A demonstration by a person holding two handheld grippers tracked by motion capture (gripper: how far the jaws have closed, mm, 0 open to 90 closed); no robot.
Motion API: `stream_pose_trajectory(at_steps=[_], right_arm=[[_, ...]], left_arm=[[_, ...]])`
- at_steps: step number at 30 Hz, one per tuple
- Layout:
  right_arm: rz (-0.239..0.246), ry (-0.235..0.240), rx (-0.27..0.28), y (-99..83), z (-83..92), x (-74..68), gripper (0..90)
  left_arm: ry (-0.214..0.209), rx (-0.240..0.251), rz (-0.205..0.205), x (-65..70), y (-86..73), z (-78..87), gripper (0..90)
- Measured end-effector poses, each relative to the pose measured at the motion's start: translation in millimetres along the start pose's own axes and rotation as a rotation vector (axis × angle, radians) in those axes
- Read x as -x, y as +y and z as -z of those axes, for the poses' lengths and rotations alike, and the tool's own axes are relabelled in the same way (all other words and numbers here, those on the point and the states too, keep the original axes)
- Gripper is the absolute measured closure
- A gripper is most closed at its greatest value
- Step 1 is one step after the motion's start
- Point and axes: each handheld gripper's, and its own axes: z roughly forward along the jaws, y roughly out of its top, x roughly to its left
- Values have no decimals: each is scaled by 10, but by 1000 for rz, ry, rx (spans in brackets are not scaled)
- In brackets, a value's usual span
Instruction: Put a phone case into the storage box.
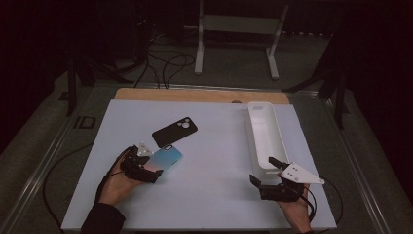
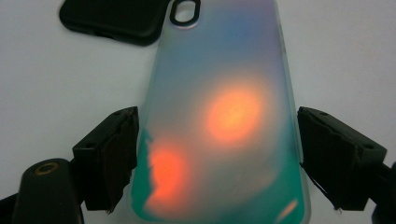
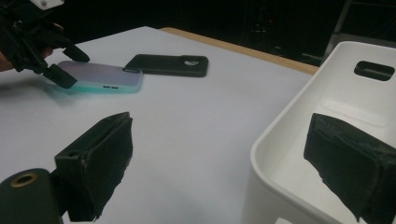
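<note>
High view: left gripper (image 1: 155, 168) is sitting over the near end of an iridescent, glossy phone case (image 1: 168, 157) lying flat on the white table mat (image 1: 204, 146), just beside a matte black phone case (image 1: 175, 131). Right gripper (image 1: 263, 171) is waiting at the near end of the long white plastic bin (image 1: 263, 134).
Left gripper view: jaws are standing wide open either side of the iridescent case's long edges, not yet pinching it.
Right gripper view: jaws are spread wide, holding nothing, one over the mat, one over the bin's rim.
Step tip: probably a grasp. Centre the case between the pads and close evenly, since the slick shell may slide.
Hand pose: left hand (image 1: 114, 183) is lying low, palm cupping the tool. Right hand (image 1: 294, 209) is resting at the table's near edge.
</note>
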Motion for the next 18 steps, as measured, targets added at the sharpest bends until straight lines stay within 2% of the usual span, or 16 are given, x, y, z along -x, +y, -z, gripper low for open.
stream_pose_trajectory(at_steps=[11, 18], right_arm=[[-16, 9, -5, 118, -8, 26, 78], [-33, 33, -7, 206, -53, 44, 78]], left_arm=[[24, 75, -10, 87, 44, 163, 171], [32, 144, -40, 211, 188, 297, 172]])
